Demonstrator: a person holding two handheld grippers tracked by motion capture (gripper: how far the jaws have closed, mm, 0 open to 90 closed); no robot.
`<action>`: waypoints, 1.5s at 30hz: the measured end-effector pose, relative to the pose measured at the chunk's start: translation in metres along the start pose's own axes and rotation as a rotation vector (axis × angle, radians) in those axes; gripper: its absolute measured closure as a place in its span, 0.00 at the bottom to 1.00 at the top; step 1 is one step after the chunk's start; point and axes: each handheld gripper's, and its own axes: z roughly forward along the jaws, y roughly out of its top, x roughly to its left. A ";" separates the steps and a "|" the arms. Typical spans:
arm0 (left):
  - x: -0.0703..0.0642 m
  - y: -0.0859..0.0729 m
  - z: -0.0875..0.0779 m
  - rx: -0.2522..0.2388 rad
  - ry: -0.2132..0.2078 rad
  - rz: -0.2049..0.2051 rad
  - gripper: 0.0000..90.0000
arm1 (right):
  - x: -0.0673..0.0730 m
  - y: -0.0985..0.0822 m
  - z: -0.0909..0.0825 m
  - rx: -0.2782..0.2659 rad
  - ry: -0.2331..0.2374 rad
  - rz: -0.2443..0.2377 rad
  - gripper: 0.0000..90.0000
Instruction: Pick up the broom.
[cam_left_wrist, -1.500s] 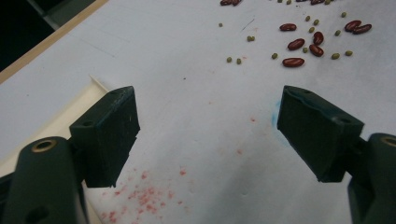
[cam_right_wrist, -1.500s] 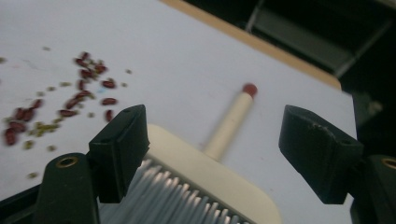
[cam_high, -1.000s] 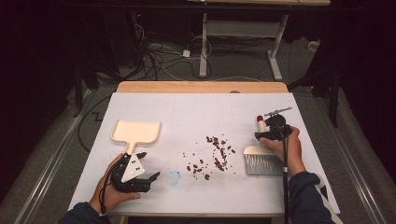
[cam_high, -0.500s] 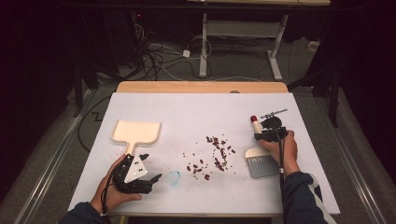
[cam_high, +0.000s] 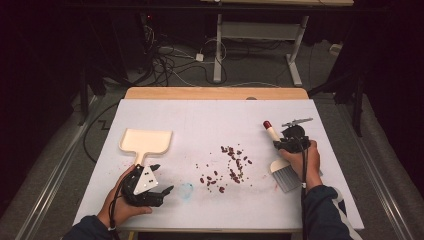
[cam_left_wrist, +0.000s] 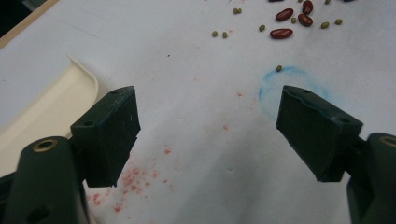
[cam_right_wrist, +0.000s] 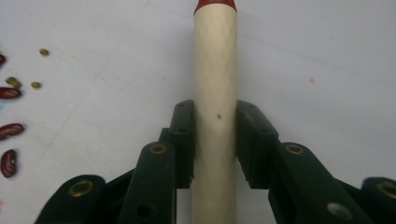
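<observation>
My right gripper has just closed, jaws clamped on the brush handle, bristles probably resting on the table; left gripper wide open, empty, beside the dustpan

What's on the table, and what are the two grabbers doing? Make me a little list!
table: white top
beans: scattered in the middle
dustpan: cream, at the left
brush: at the right, bristles toward the person
right gripper: jaws have just closed on the brush handle
left gripper: open, holding nothing, beside the dustpan
</observation>
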 end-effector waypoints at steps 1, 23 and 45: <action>0.000 0.000 0.000 0.000 0.000 0.000 0.23 | 0.000 0.000 0.000 0.000 0.000 0.000 0.79; -0.002 0.009 -0.007 -0.064 -0.049 -0.083 0.23 | 0.013 -0.016 -0.106 -0.407 0.060 -0.047 0.79; -0.083 0.136 0.048 -0.278 -0.305 -0.108 0.26 | 0.139 -0.011 -0.127 -0.595 0.133 -0.255 0.79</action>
